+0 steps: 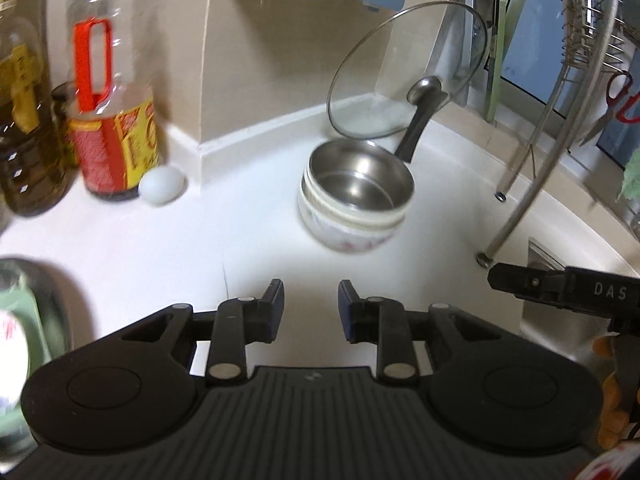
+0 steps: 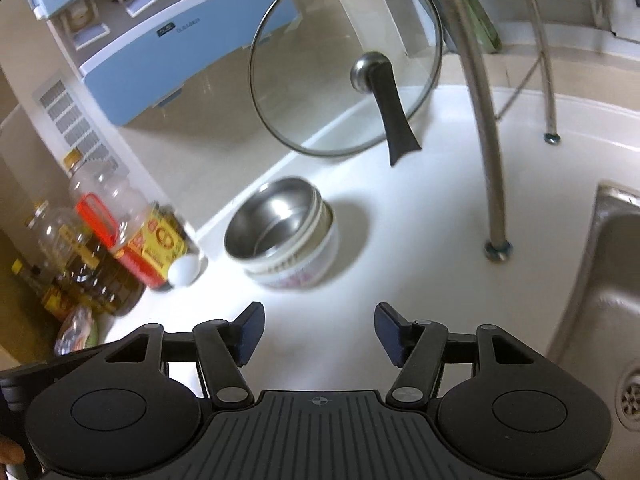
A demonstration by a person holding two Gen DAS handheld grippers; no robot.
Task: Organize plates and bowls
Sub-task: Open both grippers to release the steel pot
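Observation:
A steel bowl point(image 1: 362, 178) point(image 2: 270, 222) sits nested on top of a stack of white bowls point(image 1: 344, 226) point(image 2: 296, 272) with a flower pattern, on the white counter near the wall. My left gripper point(image 1: 311, 302) is open, a short way in front of the stack, with nothing between its fingers. My right gripper point(image 2: 319, 330) is open wider, also in front of the stack and holding nothing. One finger of the right gripper point(image 1: 560, 288) shows at the right edge of the left wrist view.
A glass lid point(image 1: 404, 76) point(image 2: 344, 60) with a black handle leans on the wall behind the bowls. Oil bottles point(image 1: 112, 120) point(image 2: 132, 236) and a white egg point(image 1: 162, 185) point(image 2: 184, 270) stand left. A steel rack leg point(image 2: 486, 140) and the sink point(image 2: 604, 300) are right.

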